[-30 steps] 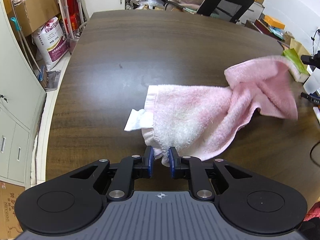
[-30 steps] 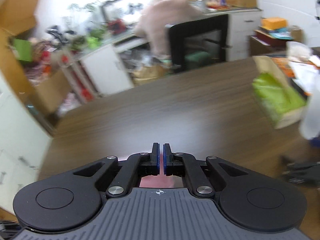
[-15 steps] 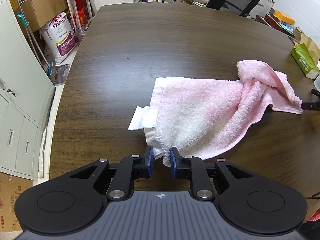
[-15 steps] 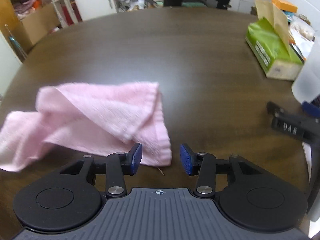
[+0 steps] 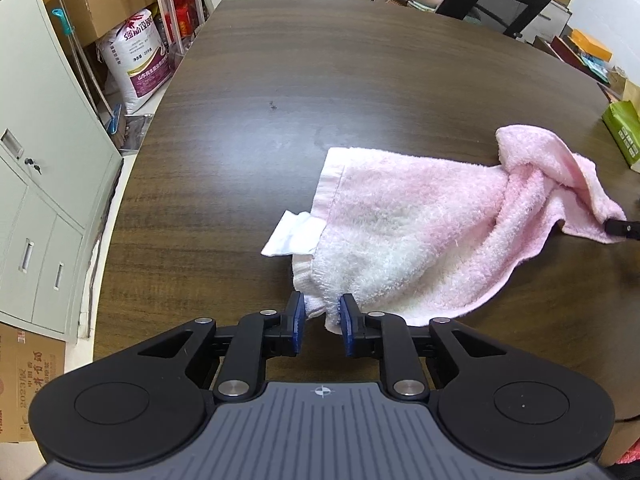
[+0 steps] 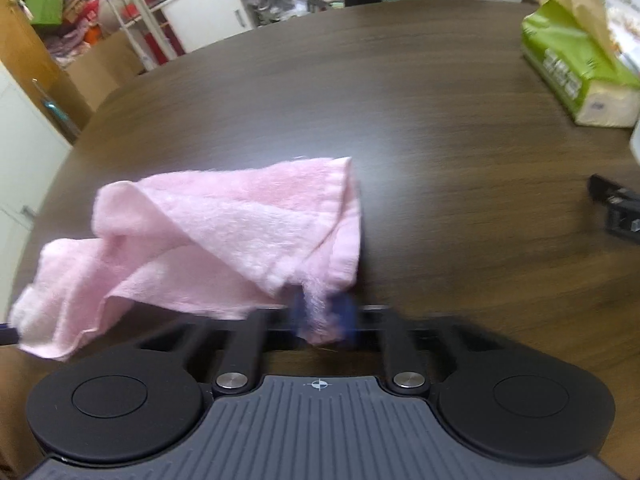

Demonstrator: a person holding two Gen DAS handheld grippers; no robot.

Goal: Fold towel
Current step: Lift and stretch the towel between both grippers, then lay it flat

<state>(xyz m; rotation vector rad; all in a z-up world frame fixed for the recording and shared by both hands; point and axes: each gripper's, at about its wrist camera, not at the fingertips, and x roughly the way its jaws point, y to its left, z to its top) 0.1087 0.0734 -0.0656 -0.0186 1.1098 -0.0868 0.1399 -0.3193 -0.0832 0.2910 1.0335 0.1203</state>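
A pink towel (image 5: 420,232) lies rumpled on the dark wooden table (image 5: 320,92), its left part flat and its right end bunched up. A white tag (image 5: 294,234) sticks out at its left edge. My left gripper (image 5: 321,322) has its jaws a little apart around the towel's near corner, which sits between the pads. In the right wrist view the towel (image 6: 224,236) lies folded over itself, and my right gripper (image 6: 323,312), blurred, is shut on its near corner.
A green tissue pack (image 6: 576,72) lies at the table's right side, with a black clip (image 6: 616,208) nearer. Cabinets (image 5: 40,168), a sack (image 5: 140,60) and boxes stand left of the table. A black chair (image 5: 496,0) stands at the far end.
My left jaws have opened slightly around the corner that they gripped. My right gripper, open half a second ago, has closed on the towel's right corner.
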